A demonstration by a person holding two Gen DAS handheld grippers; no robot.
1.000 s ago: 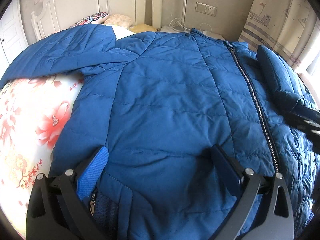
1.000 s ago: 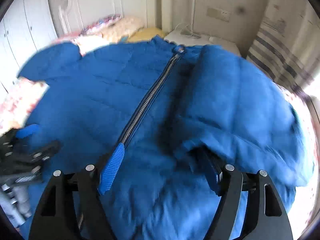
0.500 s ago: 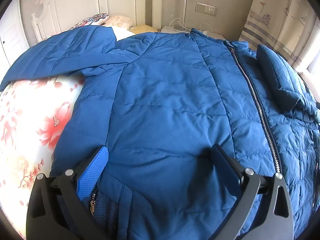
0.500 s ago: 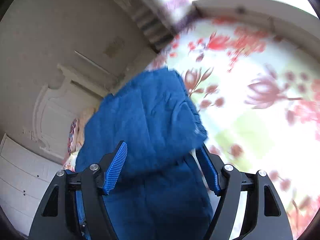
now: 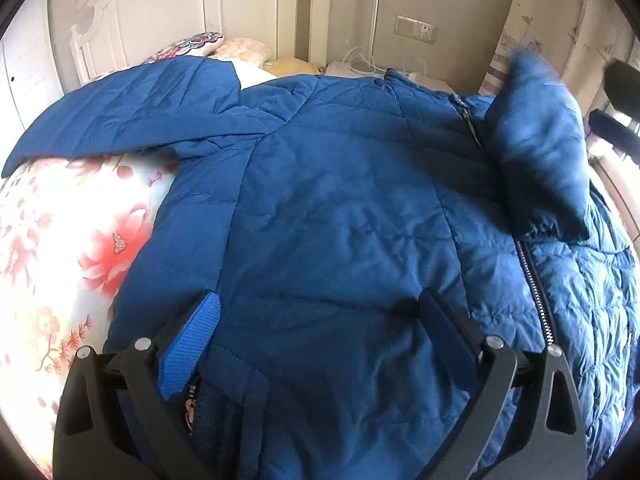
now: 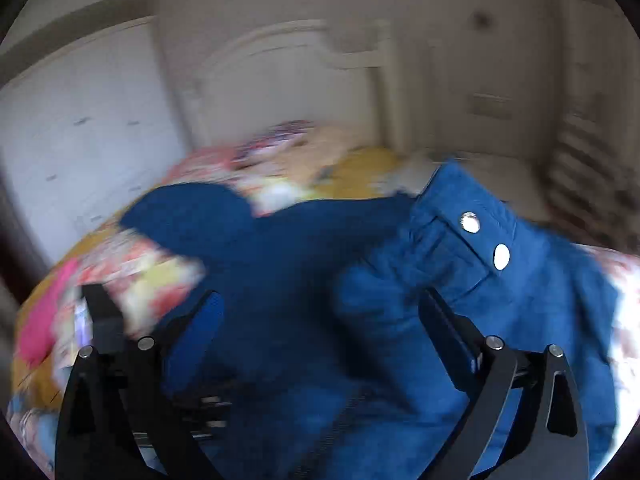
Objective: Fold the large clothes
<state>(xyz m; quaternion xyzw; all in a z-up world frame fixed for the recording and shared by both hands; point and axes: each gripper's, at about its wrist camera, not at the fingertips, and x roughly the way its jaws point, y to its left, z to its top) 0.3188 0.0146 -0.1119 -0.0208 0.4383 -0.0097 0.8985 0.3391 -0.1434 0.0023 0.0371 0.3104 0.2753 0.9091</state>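
Note:
A blue quilted jacket (image 5: pixel 340 208) lies zipped, front up, on a floral bedsheet (image 5: pixel 60 240). My left gripper (image 5: pixel 316 300) rests open over its lower hem, fingers wide apart on the fabric and pinching nothing. The jacket's left sleeve (image 5: pixel 132 120) stretches out flat to the left. The right sleeve (image 5: pixel 540 152), blurred, hangs folded over the zipper. In the right wrist view its cuff (image 6: pixel 464 236) with two metal snaps lies just beyond my right gripper (image 6: pixel 320 298). That gripper's jaws are opening and their pads press on nothing.
A white headboard (image 5: pixel 192 12) and pillows (image 5: pixel 240 46) stand at the far end of the bed. A nightstand with cables (image 5: pixel 360 68) and a wall socket (image 5: pixel 416 30) are behind the jacket. A striped curtain (image 5: pixel 532 40) hangs at the right.
The right gripper, closed round the sleeve half a second ago, has swung back toward the headboard and spread its jaws. The sleeve has come over the zipper. The left gripper stayed put.

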